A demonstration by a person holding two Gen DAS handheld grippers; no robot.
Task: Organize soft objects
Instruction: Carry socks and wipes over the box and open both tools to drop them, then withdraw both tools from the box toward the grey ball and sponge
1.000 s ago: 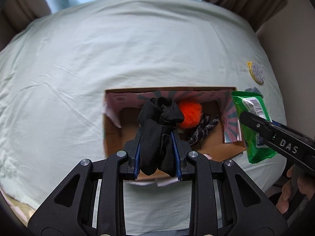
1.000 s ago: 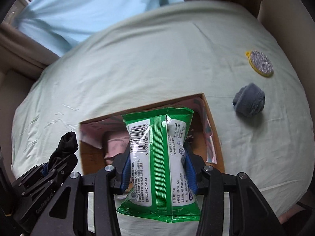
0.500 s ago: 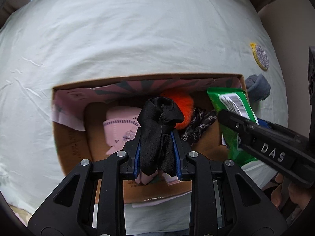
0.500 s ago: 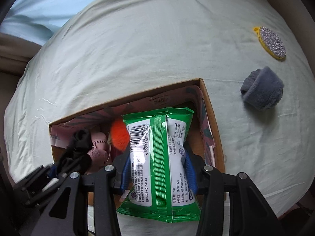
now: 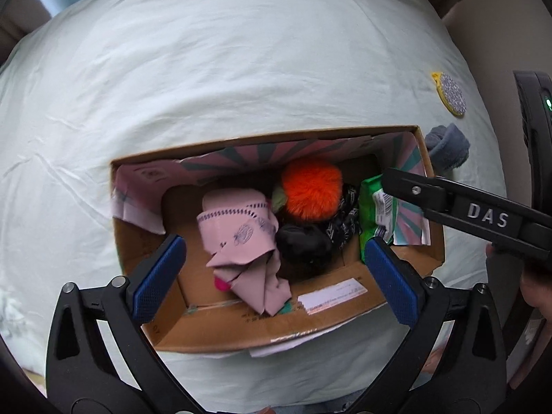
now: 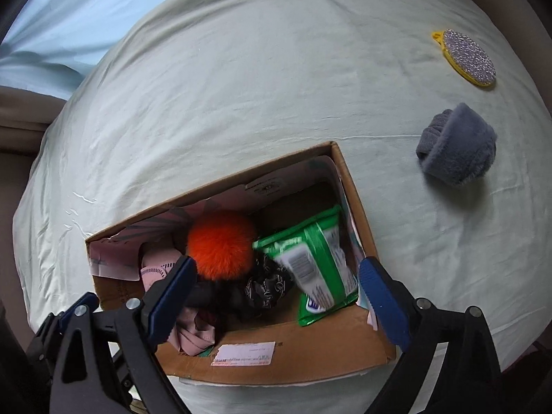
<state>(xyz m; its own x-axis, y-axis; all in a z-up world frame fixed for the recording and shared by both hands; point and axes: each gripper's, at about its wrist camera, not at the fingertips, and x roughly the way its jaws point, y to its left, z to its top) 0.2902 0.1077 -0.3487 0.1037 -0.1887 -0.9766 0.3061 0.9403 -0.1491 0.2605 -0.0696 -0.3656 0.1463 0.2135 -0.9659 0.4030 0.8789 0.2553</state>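
Right now both tools stand spread wide with nothing between their blue pads: the left gripper (image 5: 274, 270) hangs over the cardboard box (image 5: 241, 331), and the right gripper (image 6: 276, 296) hangs over the same box nearer its right end. Inside lie a crumpled pink cloth (image 5: 241, 231), a black cloth bundle (image 5: 302, 243), an orange pom-pom (image 6: 220, 245), a dark patterned fabric (image 6: 267, 286) and a green wipes pack (image 6: 317, 269) leaning against the right wall. That pack looks light and squashy but slick in its film, so I'd judge a squeeze across its flat faces would suit it best; its long axis runs tilted, from low at the near right corner up toward the far side of the box. Outside on the pale sheet (image 6: 241, 86), the grey fleece bundle (image 6: 455, 148) sits near the box's right side but apart from it. It looks light, soft and springy, unlikely to slip, and a pinch across its plump middle should hold; its slightly longer line runs slantwise, the rolled opening facing left. Farther off lies a yellow-rimmed sparkly disc (image 6: 467, 57), flat and probably stiffer, its little tab pointing up and left.
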